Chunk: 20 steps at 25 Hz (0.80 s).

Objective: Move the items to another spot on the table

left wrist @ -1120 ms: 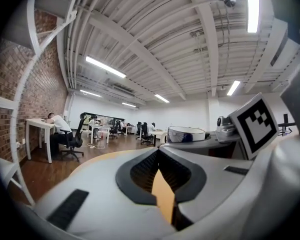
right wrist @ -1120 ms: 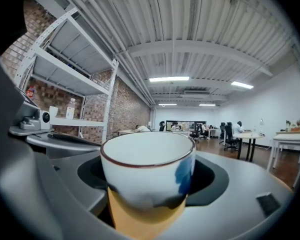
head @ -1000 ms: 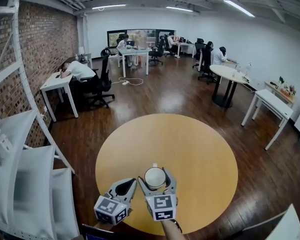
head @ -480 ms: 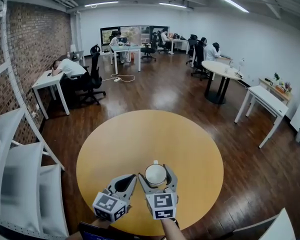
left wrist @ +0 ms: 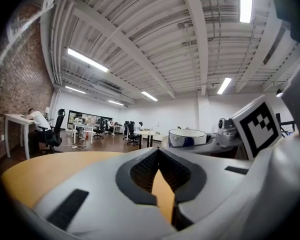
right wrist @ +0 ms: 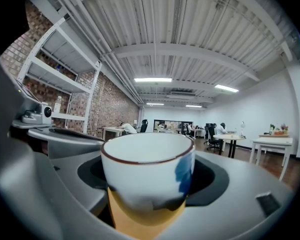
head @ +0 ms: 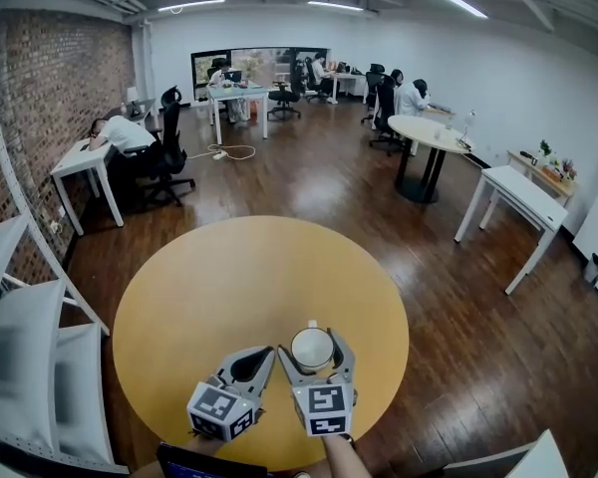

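Note:
A white cup with a brown rim and a blue mark sits between the jaws of my right gripper, over the near part of the round yellow table. The jaws stand wide and their pads hug the cup's sides. I cannot tell whether the cup's base rests on the table. My left gripper lies just left of it, low over the tabletop, fingertips together with nothing between them. In the left gripper view the cup shows to the right, beyond the shut tips.
White shelving with padded bundles stands close at the left. Dark wood floor surrounds the table. A white desk and a round white table stand farther off to the right, with people seated at desks in the back.
Both grippers and the cup now sit right of the table's middle, where earlier they were slightly left of it. The jaws and the cup keep the same pose.

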Motion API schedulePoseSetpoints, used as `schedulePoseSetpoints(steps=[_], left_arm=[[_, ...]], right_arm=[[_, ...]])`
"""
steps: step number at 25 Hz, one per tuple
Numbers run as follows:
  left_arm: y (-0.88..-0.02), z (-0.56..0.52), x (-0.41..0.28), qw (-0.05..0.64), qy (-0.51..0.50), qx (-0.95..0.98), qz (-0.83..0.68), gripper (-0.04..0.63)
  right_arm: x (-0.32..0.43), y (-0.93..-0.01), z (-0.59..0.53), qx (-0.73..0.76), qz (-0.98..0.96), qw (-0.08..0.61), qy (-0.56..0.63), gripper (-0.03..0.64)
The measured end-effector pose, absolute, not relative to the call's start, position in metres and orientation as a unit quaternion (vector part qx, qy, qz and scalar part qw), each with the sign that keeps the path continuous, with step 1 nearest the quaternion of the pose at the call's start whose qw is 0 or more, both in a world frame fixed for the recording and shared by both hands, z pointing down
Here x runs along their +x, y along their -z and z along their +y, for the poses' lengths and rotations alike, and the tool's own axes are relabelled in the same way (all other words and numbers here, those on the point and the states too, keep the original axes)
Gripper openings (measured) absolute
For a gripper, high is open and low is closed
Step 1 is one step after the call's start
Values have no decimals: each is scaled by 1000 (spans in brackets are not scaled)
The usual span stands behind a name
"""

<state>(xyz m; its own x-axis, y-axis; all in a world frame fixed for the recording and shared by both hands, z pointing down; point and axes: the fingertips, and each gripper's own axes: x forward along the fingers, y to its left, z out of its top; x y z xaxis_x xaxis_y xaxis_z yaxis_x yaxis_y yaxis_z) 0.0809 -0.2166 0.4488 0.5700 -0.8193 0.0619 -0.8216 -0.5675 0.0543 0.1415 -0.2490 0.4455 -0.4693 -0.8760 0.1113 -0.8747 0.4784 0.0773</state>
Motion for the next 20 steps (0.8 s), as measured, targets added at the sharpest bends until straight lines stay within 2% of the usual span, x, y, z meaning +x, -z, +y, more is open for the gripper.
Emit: schedulePoseSetpoints(steps=[10, 20], left_arm=[[-474, -230, 182, 38, -24, 900, -433, 9], [-494, -246, 242, 41, -23, 913, -406, 9]], right_arm=[[242, -474, -264, 543, -837, 70, -13, 397], [303, -498, -274, 567, -821, 71, -14, 397]])
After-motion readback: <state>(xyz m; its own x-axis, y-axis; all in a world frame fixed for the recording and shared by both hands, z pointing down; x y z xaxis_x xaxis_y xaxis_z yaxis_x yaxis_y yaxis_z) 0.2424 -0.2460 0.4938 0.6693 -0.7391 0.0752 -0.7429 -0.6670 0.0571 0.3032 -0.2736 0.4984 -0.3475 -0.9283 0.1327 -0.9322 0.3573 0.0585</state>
